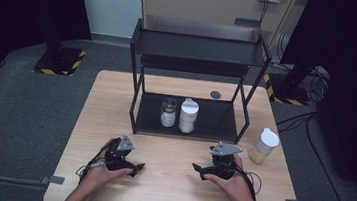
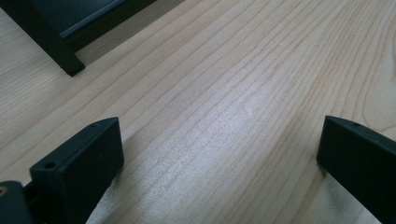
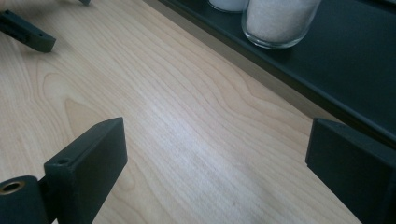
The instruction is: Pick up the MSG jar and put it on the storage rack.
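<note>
Nearest the person, the left gripper [image 1: 135,167] and right gripper [image 1: 198,169] rest low on the pale wooden table [image 1: 172,185], each with its jaws spread wide and holding nothing. Beyond them, on the black metal rack's bottom shelf [image 1: 214,120], stand a clear glass jar of white grains [image 1: 188,115] and a smaller dark-lidded jar [image 1: 167,112], just beside each other. The cream-capped bottle [image 1: 264,146] stands right of the rack, so the right gripper should likely approach level and close around its middle.

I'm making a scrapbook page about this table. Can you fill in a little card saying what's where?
Table: light wooden top
Rack: black metal two-shelf rack at the back
Bottom shelf: clear glass jar with white lid, smaller clear jar beside it
Off rack: pale yellowish jar with white lid, right side
Left tongs: open, holding nothing
Right tongs: open, holding nothing
</note>
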`<action>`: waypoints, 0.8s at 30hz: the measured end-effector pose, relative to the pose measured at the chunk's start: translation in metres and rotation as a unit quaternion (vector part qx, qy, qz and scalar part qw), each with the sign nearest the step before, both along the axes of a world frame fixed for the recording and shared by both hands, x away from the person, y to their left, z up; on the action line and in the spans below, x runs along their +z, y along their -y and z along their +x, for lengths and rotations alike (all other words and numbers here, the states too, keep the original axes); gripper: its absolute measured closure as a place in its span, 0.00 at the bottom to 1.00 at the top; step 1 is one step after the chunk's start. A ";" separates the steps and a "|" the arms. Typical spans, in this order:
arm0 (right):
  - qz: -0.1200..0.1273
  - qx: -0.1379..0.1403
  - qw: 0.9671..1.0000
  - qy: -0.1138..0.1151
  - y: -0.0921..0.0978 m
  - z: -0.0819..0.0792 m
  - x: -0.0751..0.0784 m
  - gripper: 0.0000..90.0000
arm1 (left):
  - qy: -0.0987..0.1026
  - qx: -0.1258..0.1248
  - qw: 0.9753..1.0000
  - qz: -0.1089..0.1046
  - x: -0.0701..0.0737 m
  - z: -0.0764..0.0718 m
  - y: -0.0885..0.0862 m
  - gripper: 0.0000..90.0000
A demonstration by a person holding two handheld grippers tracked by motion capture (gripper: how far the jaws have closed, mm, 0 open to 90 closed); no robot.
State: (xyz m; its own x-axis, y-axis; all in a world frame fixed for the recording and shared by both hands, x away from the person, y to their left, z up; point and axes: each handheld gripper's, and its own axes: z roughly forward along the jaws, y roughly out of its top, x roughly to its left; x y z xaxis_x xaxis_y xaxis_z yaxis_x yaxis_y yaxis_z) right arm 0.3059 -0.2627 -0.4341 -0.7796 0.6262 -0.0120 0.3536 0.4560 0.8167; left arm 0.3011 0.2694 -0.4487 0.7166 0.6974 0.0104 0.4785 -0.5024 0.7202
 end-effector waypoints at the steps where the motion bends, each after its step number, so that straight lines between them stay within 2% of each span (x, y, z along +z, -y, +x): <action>1: 0.002 -0.001 1.000 -0.001 0.002 -0.001 0.000 0.07 | 0.000 0.000 1.000 0.000 0.000 0.000 0.000 0.00; 19: 0.004 0.003 1.000 -0.001 0.035 -0.015 0.000 0.06 | 0.000 0.002 1.000 0.000 0.000 -0.001 0.000 0.00; 24: 0.030 -0.013 0.999 0.001 0.047 -0.020 -0.007 0.05 | 0.000 0.003 1.000 0.000 0.000 -0.001 0.000 0.00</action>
